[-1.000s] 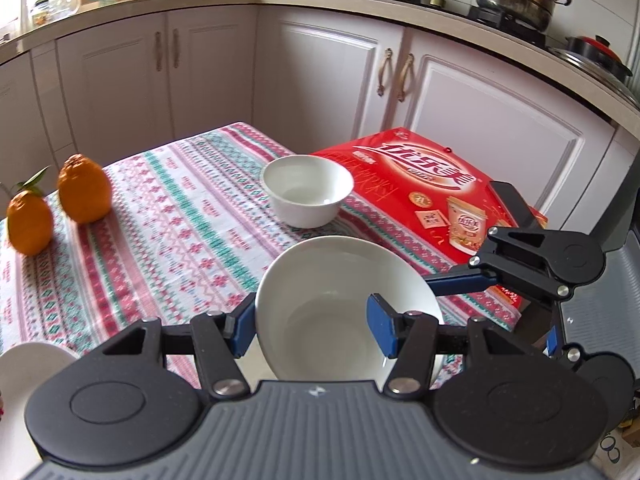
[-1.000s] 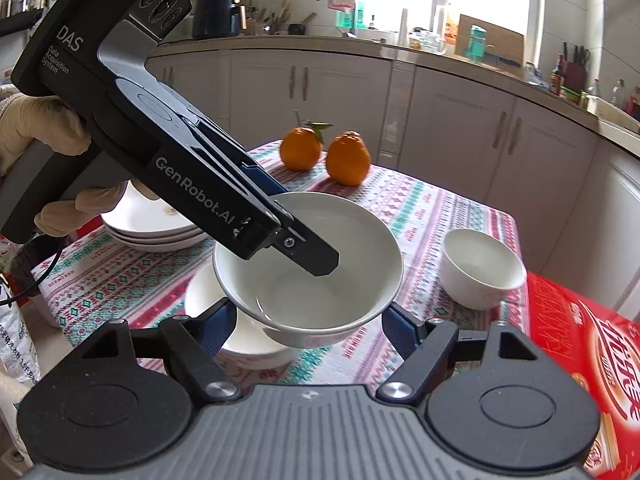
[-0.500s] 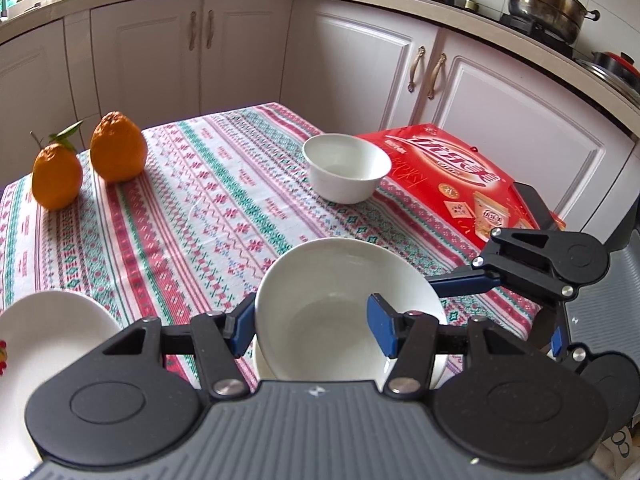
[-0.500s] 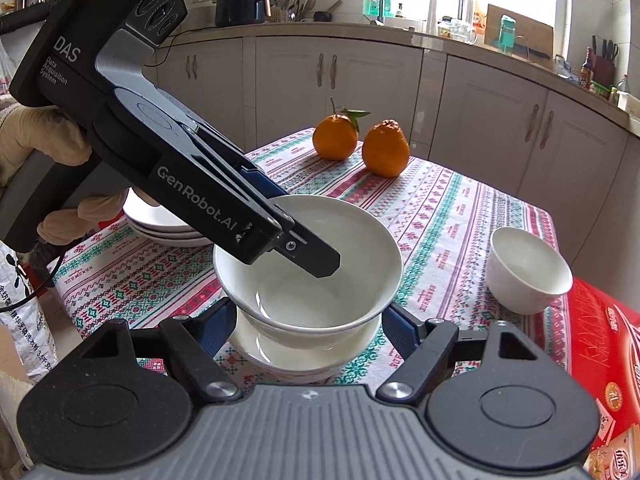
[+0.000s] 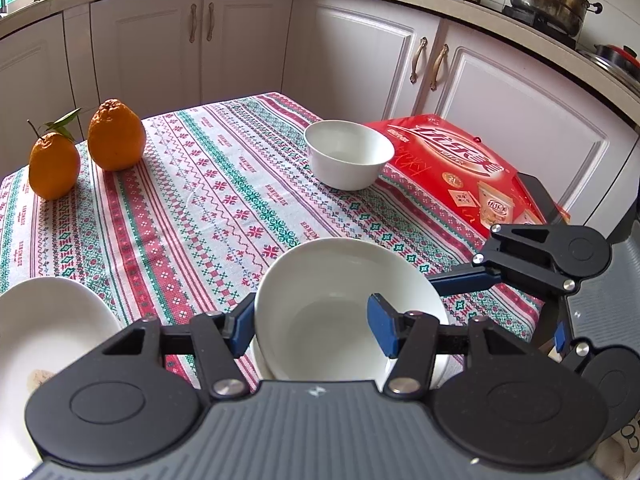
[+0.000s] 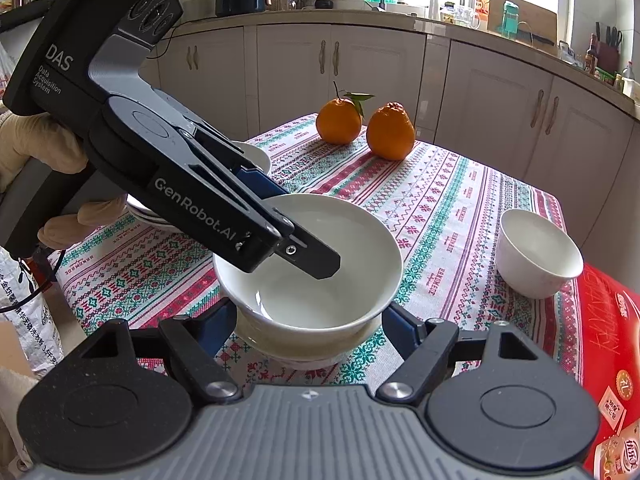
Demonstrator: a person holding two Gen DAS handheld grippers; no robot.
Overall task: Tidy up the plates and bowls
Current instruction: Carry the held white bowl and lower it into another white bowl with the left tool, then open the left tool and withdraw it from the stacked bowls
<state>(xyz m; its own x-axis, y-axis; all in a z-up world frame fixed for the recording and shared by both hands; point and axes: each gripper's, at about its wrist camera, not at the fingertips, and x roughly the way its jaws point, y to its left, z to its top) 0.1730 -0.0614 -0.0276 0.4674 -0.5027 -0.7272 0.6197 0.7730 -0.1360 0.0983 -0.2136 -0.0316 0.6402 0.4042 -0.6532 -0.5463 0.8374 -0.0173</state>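
My left gripper (image 5: 310, 320) is shut on the wall of a white bowl (image 5: 320, 312), one finger inside it and one outside. Seen from the right wrist, that bowl (image 6: 320, 300) sits nested in a second white bowl (image 6: 296, 344) on the striped tablecloth (image 6: 440, 208), with the left gripper (image 6: 308, 228) reaching in from the left. My right gripper (image 6: 310, 320) is open, its blue fingers flanking the lower bowl; whether they touch it I cannot tell. A small deep bowl (image 5: 348, 156) stands further back. A stack of white plates (image 6: 256, 156) lies behind the left gripper.
Two oranges (image 5: 116, 136) sit at the table's far left corner. A red flat box (image 5: 460, 160) lies along the right edge by the small bowl. A gloved hand (image 6: 24, 148) holds the left gripper. White kitchen cabinets surround the table.
The held bowl has come down and shifted over the lower bowl, so the two now sit centred and nested. Both grippers dropped slightly; their jaws look unchanged.
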